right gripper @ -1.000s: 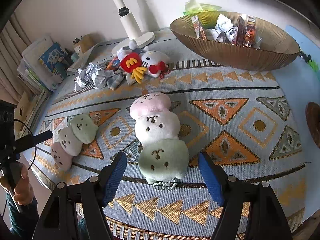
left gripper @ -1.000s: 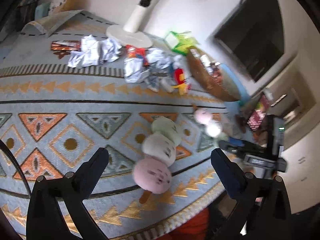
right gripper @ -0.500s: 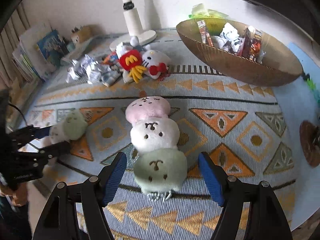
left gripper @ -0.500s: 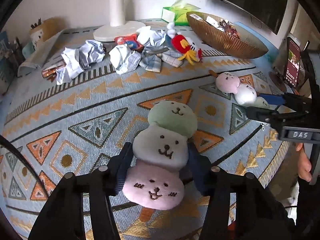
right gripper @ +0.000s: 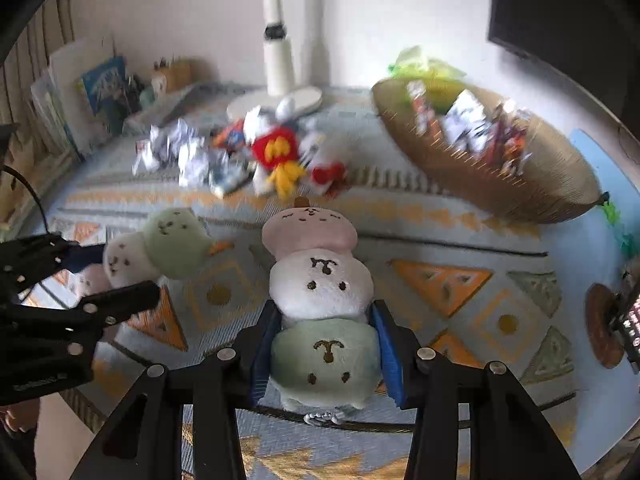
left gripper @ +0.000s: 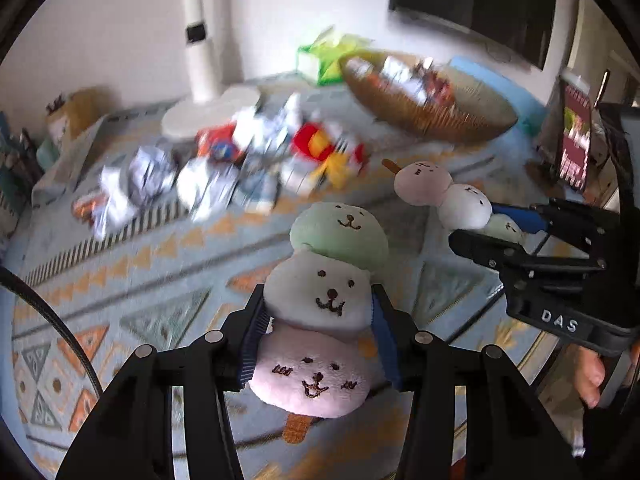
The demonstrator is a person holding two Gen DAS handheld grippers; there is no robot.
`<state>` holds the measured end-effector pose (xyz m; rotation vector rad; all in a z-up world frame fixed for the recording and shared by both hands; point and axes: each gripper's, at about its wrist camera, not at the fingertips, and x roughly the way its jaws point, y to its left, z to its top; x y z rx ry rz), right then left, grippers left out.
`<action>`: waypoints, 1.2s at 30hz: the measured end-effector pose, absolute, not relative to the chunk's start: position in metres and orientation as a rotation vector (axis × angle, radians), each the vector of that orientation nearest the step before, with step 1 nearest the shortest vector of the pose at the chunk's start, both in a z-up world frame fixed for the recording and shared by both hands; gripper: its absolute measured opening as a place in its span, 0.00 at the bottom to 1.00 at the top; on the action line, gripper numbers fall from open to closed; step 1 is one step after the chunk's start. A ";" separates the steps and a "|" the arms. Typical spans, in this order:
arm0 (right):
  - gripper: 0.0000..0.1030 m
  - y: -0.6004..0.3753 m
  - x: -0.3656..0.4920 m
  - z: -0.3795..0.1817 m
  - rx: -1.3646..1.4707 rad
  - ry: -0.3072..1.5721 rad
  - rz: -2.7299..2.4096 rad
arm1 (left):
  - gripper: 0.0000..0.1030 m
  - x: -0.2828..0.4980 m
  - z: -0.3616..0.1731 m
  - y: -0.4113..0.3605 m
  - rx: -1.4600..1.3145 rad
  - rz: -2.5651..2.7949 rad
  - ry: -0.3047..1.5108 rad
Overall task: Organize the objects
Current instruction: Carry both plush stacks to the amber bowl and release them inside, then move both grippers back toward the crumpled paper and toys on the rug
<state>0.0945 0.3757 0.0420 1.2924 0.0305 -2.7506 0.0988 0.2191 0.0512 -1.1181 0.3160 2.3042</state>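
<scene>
My left gripper [left gripper: 318, 332] is shut on a dango plush skewer [left gripper: 320, 300] with green, white and pink balls, held above the patterned rug [left gripper: 120, 272]. My right gripper [right gripper: 326, 344] is shut on a second dango plush skewer [right gripper: 320, 284], pink ball farthest, green ball nearest, also lifted off the rug [right gripper: 460, 288]. Each gripper shows in the other's view: the right one [left gripper: 504, 236] with its plush [left gripper: 444, 196], the left one [right gripper: 100, 276] with its plush [right gripper: 156, 248].
A woven basket [right gripper: 532, 184] with wrappers and paper stands at the back right. Crumpled papers [right gripper: 180, 152] and a red-and-white plush [right gripper: 284, 160] lie by a white fan base [right gripper: 276, 100]. Books [right gripper: 80, 96] stand at the left. A phone [left gripper: 576, 140] stands at right.
Both grippers have closed on their dango plushes and lifted them off the rug. A second ago both were open around the plushes.
</scene>
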 end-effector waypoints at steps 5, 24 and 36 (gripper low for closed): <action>0.43 0.413 0.091 0.091 1.143 -0.107 -2.878 | 0.45 0.078 0.091 0.265 -1.003 2.322 0.256; 0.50 0.565 0.003 0.164 1.037 -0.676 -3.173 | 0.67 -0.036 0.113 0.405 -0.936 2.225 -0.013; 0.72 0.554 0.029 0.147 1.049 -0.736 -3.030 | 0.67 -0.018 0.123 0.328 -0.943 2.232 -0.120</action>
